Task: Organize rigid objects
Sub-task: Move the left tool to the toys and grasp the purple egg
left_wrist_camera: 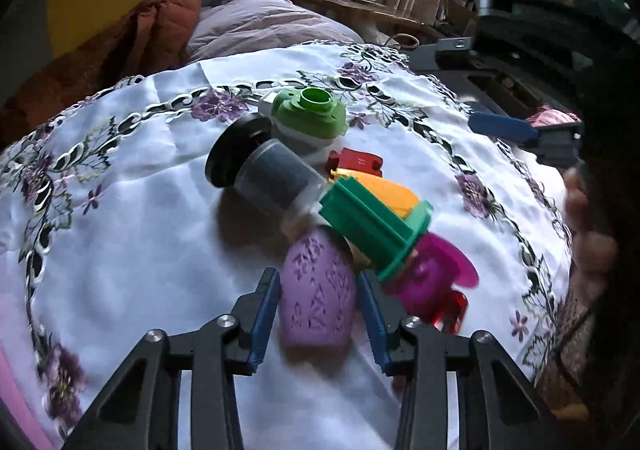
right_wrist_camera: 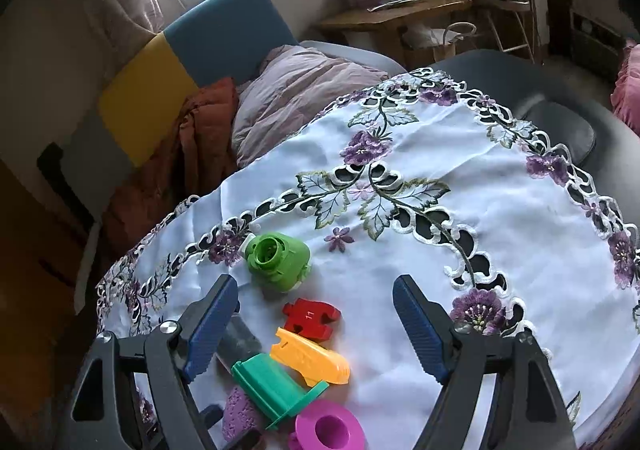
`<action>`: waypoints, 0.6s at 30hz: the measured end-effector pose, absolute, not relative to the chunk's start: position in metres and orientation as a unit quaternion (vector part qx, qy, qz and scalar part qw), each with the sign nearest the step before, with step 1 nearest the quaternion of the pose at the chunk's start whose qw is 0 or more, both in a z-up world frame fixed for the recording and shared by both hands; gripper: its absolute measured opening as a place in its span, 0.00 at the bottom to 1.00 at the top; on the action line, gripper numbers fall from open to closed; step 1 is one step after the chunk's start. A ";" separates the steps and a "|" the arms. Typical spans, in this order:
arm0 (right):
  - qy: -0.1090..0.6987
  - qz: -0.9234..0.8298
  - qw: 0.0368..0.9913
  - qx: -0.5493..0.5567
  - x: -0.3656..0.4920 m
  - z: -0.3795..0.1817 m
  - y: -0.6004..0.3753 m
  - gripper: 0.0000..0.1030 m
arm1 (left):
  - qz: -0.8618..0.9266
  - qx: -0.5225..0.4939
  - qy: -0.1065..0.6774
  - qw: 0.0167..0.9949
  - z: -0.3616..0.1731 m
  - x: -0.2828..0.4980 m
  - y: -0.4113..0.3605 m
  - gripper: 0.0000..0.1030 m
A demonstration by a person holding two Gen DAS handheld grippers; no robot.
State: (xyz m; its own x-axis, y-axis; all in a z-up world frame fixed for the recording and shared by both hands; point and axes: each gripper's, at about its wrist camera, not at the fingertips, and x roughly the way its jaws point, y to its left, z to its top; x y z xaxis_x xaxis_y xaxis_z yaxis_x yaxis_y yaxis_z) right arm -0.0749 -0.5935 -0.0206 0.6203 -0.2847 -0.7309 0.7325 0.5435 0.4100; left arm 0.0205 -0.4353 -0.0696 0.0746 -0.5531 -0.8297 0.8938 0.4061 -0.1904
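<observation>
Picking step under way, by the look of it: left gripper (left_wrist_camera: 318,290) straddling the purple egg (left_wrist_camera: 318,290), jaws spread a little wider than the egg, blue pads just beside its flanks, no firm contact visible. Next move, at a guess: squeeze on the egg's widest part, then lift straight up, minding the green spool (left_wrist_camera: 374,228) resting against the egg's far end and likely to roll. Just past the egg, a magenta ring (left_wrist_camera: 434,274) and a red clip (left_wrist_camera: 454,310) to the right, a clear jar with dark fill (left_wrist_camera: 276,180) and a black disc (left_wrist_camera: 236,154) to the left. Farther on, an orange piece (left_wrist_camera: 390,192), a red puzzle piece (left_wrist_camera: 356,162), then a light green cap (left_wrist_camera: 310,116), all on the embroidered tablecloth (left_wrist_camera: 140,210). Right gripper (right_wrist_camera: 316,322) hovering over the same cluster, jaws spread wide, holding nothing, touching nothing. Beyond the table, a bed with a quilt (right_wrist_camera: 304,90).
</observation>
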 end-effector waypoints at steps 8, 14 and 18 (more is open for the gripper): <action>0.312 -0.312 0.821 0.362 -0.074 -0.023 -0.594 0.79 | -0.513 0.168 0.460 0.705 -0.085 0.026 -0.442 0.40; 0.323 -0.309 0.819 0.361 -0.072 -0.026 -0.594 0.79 | -0.478 0.155 0.452 0.737 -0.080 0.018 -0.394 0.39; 0.329 -0.309 0.813 0.368 -0.072 -0.030 -0.596 0.79 | -0.461 0.139 0.428 0.765 -0.083 0.007 -0.353 0.37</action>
State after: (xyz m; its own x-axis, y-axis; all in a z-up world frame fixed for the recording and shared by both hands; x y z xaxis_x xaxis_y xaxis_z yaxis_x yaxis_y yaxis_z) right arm -0.0719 -0.5960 -0.0302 0.5924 -0.2601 -0.7625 0.7446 0.5382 0.3949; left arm 0.0068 -0.3532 -0.0826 0.2081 -0.5855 -0.7835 0.8244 0.5361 -0.1816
